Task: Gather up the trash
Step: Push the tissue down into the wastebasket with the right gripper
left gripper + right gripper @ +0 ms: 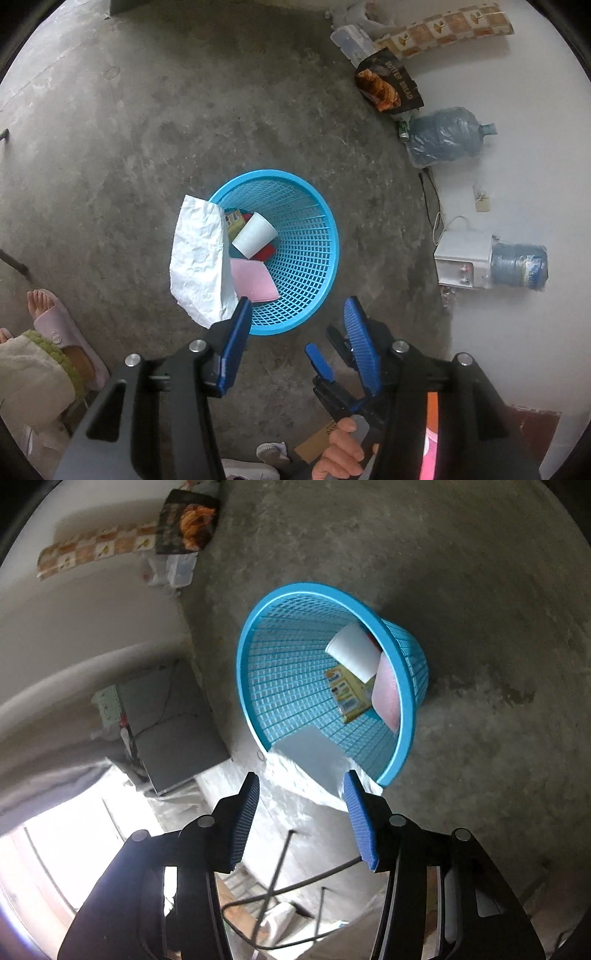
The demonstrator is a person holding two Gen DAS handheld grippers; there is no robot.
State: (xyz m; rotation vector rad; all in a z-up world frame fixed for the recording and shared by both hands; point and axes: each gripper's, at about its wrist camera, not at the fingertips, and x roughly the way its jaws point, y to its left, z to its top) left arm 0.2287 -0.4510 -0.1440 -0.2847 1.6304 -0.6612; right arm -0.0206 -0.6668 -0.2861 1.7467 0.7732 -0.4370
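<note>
A blue mesh basket (314,236) stands on the concrete floor; it also shows in the right wrist view (402,701). Inside lie a white paper cup (255,232), a pink pad (255,280), a yellow carton (347,694) and a red item. A crumpled white paper (199,258) hangs in the air over the basket's left rim, just off my left gripper (295,314), which is open and holds nothing. The paper shows in the right wrist view (310,760) just past my right gripper (301,786), which is open. The right gripper also shows in the left wrist view (332,373).
A black bread bag (388,85), a plastic box (351,40), a crushed water jug (443,136) and a white dispenser with a bottle (465,262) line the white wall. A person's sandalled foot (55,328) stands at left. A grey cabinet (177,723) and black metal legs (280,864) show at right.
</note>
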